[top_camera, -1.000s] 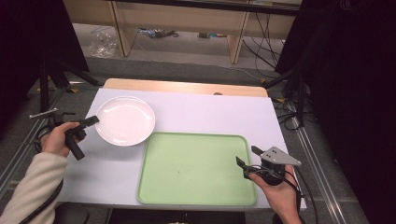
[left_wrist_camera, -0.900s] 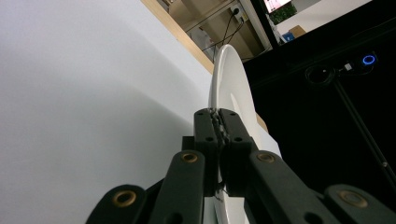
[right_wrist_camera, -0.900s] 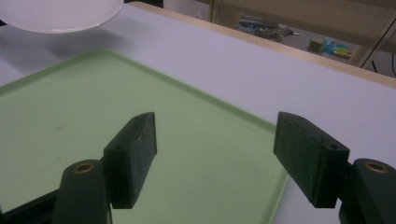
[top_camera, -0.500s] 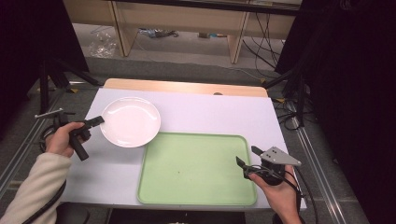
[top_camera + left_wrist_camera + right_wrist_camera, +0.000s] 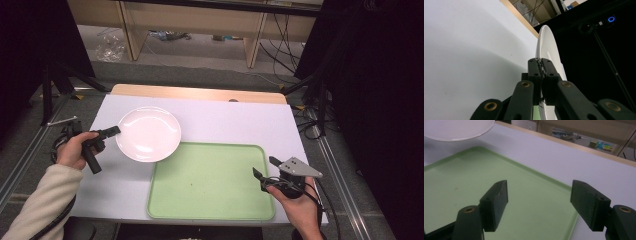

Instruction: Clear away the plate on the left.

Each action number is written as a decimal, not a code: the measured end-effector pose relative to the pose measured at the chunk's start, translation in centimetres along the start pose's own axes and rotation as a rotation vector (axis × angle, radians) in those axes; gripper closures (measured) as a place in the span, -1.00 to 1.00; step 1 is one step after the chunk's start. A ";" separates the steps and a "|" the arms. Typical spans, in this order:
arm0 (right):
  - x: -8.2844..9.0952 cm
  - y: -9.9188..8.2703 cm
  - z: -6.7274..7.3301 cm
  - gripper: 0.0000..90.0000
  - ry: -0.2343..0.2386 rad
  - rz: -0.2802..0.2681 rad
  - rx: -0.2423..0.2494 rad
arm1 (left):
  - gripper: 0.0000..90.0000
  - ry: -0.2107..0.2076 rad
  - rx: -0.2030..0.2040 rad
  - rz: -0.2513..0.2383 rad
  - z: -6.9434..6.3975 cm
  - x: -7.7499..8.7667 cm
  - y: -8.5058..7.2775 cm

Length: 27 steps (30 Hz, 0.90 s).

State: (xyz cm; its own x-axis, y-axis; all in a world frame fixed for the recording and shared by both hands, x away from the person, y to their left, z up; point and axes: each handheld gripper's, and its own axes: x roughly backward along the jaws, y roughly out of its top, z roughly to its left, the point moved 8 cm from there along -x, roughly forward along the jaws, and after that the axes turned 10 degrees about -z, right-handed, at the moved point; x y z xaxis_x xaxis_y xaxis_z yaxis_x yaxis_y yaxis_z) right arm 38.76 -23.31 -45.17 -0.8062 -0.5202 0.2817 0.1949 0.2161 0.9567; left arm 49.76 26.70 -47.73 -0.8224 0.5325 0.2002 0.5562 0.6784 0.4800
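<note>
At left of the high view, left tongs [image 5: 113,131] clamped on the rim of a white plate [image 5: 148,133], held over the white table [image 5: 235,125] with its lower right edge overlapping the upper left corner of a green tray [image 5: 210,182]. At lower right, right tongs [image 5: 265,167] spread wide, gripping nothing, beside the tray's right edge.

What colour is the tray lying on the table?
Light green, plain: the flat rectangular plastic tray shows best in the high view.
</note>
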 end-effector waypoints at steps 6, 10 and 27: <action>0.0 -0.1 0.1 -0.31 0.005 0.009 -0.012 | 0.93 -0.008 -0.007 0.011 -0.5 -0.2 -0.4; 0.0 0.0 0.0 -0.31 0.001 -0.001 0.000 | 0.92 -0.011 -0.010 0.018 -0.7 -0.4 -0.7; 0.0 0.0 0.1 -0.30 0.002 -0.001 0.001 | 0.93 -0.034 -0.015 0.034 -1.5 -0.7 -1.5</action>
State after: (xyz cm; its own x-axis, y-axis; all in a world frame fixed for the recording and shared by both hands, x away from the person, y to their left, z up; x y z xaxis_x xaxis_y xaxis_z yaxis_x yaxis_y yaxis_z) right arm 38.74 -23.25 -45.15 -0.8051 -0.5223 0.2810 0.1934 0.2166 0.9569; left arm 49.34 24.54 -47.37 -0.7981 0.5726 0.1876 0.5819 0.6517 0.4866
